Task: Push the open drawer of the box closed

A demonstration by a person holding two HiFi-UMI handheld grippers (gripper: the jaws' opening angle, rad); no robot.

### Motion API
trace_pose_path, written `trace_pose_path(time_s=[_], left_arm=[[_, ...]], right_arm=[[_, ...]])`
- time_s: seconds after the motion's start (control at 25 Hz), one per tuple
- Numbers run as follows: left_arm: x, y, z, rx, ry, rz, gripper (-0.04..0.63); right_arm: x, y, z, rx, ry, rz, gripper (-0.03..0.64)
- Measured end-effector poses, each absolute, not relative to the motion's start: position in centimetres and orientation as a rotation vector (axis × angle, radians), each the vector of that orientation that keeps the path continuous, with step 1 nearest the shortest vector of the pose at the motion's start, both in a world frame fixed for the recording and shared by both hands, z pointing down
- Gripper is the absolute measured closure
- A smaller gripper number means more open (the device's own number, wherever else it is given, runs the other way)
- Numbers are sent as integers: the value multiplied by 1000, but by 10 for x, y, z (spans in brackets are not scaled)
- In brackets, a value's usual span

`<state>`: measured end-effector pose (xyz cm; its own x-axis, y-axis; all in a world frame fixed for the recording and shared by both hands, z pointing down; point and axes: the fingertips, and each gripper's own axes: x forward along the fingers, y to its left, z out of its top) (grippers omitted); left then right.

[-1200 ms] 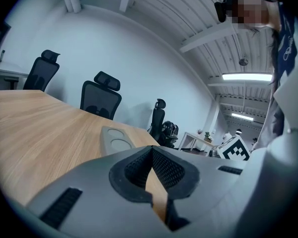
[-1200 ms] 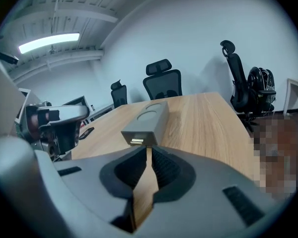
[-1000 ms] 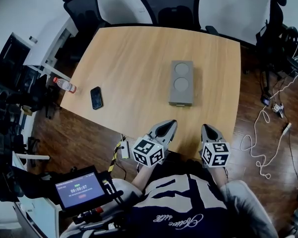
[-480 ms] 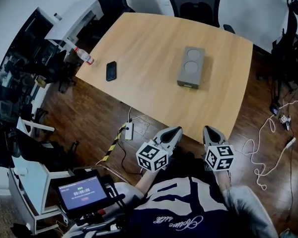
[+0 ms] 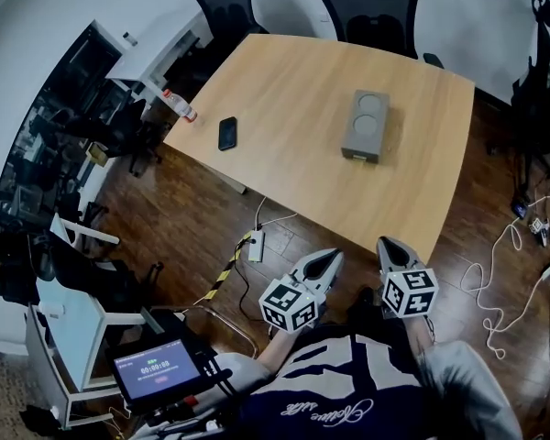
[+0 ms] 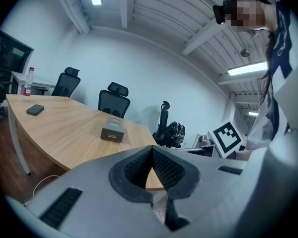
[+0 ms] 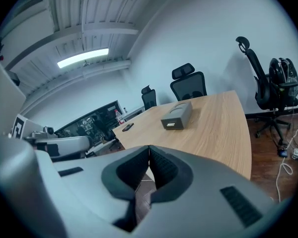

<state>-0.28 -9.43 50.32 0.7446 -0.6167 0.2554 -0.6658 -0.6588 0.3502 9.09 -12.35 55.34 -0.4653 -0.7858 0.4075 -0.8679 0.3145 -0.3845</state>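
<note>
A grey box with two round recesses on top lies on the wooden table, its drawer face toward me; it also shows as the box and the box. The drawer front barely juts out, if at all. Both grippers hang well short of the table's near edge, close to my body. My left gripper is shut with nothing in it, tips meeting in the left gripper view. My right gripper is shut and empty too.
A black phone and a plastic bottle lie near the table's left edge. Office chairs stand behind the table. A power strip and cables lie on the wood floor. A tablet on a stand sits at my lower left.
The view has drawn back and swung left: the table and box have shrunk toward the upper right, more floor shows. Both grippers stay shut, now off the table's edge over the floor.
</note>
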Motion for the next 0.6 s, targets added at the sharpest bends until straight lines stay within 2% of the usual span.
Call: trace_pose_path(time_s=[0.6], left_arm=[[-50, 86, 522, 2410, -1110, 106, 594]], right_arm=[[33, 27, 526, 1417, -2511, 749, 618]])
